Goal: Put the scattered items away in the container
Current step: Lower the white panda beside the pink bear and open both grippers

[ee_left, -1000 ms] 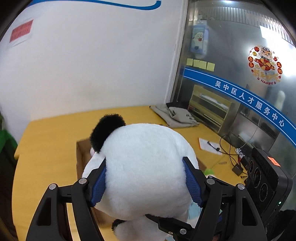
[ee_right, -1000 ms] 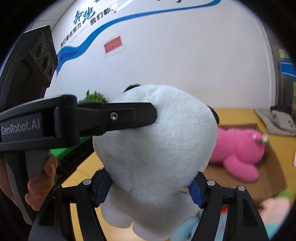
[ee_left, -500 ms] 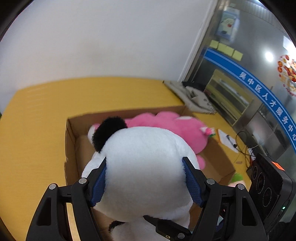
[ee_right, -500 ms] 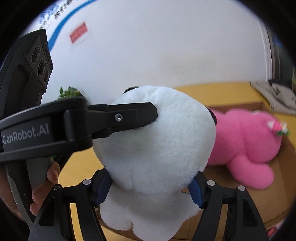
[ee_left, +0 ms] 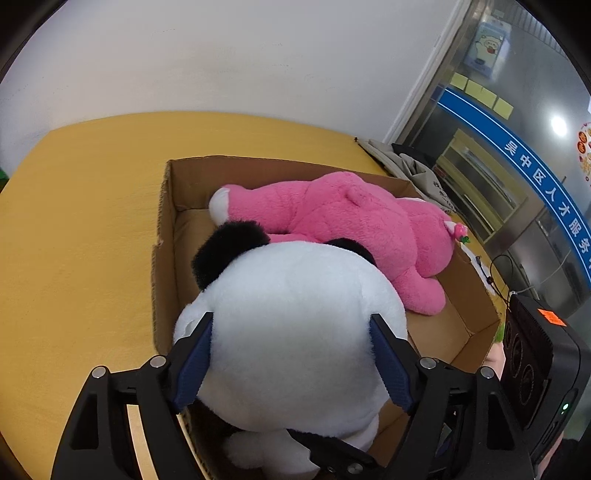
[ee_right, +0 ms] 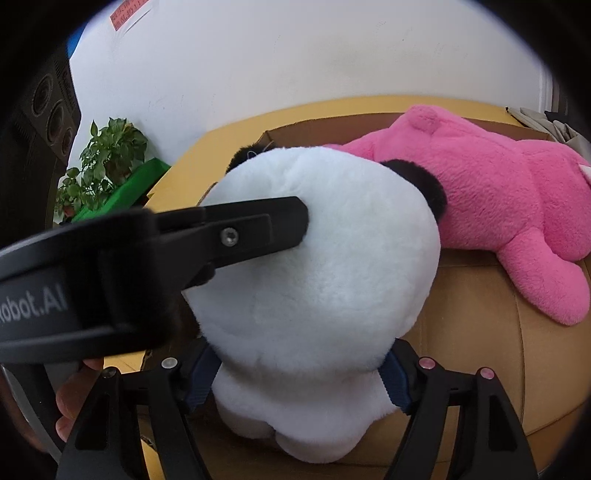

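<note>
Progress: you are at the placing step. The panda plush (ee_left: 291, 332) sits low at the near end of the cardboard box (ee_left: 164, 229), its base inside the walls as far as the right wrist view shows. Your left tongs (ee_left: 291, 354) flank its white head, and your right tongs (ee_right: 295, 376) straddle its lower body. Both pairs are opening at this moment, with the panda between the jaws. In both views the blue pads appear to lie against the fur, so I judge the release begun but not finished.

Done so far: the pink plush (ee_left: 343, 229) lies on its side along the far half of the box, touching the panda's black ear. Two items are thus in or entering the container.

Left to do: clear both tongs from the panda. Whether further items remain scattered on the yellow bench (ee_left: 74, 229) cannot be told; the bare stretch to the left of the box shows none.

Writing, left to right: the near arm of your left tongs in the right wrist view reads "obot.AI" (ee_right: 33, 306), its start cut off. A red label (ee_right: 129, 9) on the wall is too blurred to read. The blue band (ee_left: 532, 173) on the glass carries white Chinese characters, "吴中区人才服务".
</note>
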The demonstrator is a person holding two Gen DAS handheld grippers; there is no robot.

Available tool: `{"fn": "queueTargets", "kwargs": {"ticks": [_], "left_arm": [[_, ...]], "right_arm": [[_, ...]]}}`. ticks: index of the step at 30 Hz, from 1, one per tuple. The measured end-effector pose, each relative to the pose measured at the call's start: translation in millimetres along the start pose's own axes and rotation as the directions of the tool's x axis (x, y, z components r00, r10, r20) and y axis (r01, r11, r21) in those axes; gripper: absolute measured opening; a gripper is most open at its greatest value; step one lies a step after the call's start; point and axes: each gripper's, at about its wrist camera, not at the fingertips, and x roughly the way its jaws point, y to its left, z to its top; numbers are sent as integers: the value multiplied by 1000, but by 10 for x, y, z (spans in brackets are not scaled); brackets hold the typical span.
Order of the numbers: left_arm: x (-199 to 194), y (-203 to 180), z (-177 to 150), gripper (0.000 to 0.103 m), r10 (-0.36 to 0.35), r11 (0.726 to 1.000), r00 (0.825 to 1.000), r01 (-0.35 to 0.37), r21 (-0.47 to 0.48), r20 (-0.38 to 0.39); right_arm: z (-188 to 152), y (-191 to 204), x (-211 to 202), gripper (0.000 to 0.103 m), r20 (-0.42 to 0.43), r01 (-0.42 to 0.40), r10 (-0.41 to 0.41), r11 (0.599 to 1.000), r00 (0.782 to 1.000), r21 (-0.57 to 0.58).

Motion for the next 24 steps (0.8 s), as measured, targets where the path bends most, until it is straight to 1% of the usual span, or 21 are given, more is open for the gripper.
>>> {"fn": "queueTargets", "kwargs": {"ticks": [1,2,4,5,6,8,9,11,12,14,16,18,21,24], "left_arm": [[-50,-4,-11,86,13,1000,1000,-13,-2,9],[-122,-12,-24,86,29,1000,999,-29,-5,23],[-314,-31,-51,86,52,998,997,-51,-21,65],[-443,-57,-69,86,55,998,994,-53,-26,91],[-587,-102,-94,87,61,998,991,-58,-28,119],[-855,-232,-164,95,83,997,981,-82,-16,174],[-978,-316,-210,102,97,995,975,-98,-7,198],[-1194,-520,-331,103,117,992,965,-124,14,236],[-1280,-638,-401,103,114,992,963,-126,31,246],[-1412,-868,-544,103,101,991,960,-121,63,261],[-1491,-1072,-678,103,97,990,958,-121,76,268],[-1543,-1262,-820,103,77,990,957,-105,89,278],[-1588,-1475,-982,103,47,992,958,-78,100,285],[-1589,-1607,-1094,103,17,995,959,-43,85,282]], "right_arm": [[33,-51,19,84,-8,-13,13,1000,1000,2],[26,-61,-32,85,-10,-34,34,999,999,6],[-33,4,-227,86,6,-57,57,998,998,-13],[-55,5,-353,89,28,-57,58,998,998,-36],[-56,-19,-472,91,50,-48,51,998,997,-51],[-105,-107,-741,103,102,-23,30,997,994,-69],[-119,-161,-876,103,124,-8,17,997,992,-75],[-193,-207,-1104,103,163,44,-28,995,986,-94],[-248,-243,-1235,103,185,84,-63,991,981,-103],[-276,-352,-1387,103,209,137,-111,984,971,-111],[-337,-443,-1549,103,231,177,-147,978,962,-113],[-390,-515,-1693,103,258,216,-182,970,949,-110],[-526,-659,-1869,103,282,254,-216,961,935,-108],[-599,-739,-1987,103,290,265,-226,959,930,-101]]}}
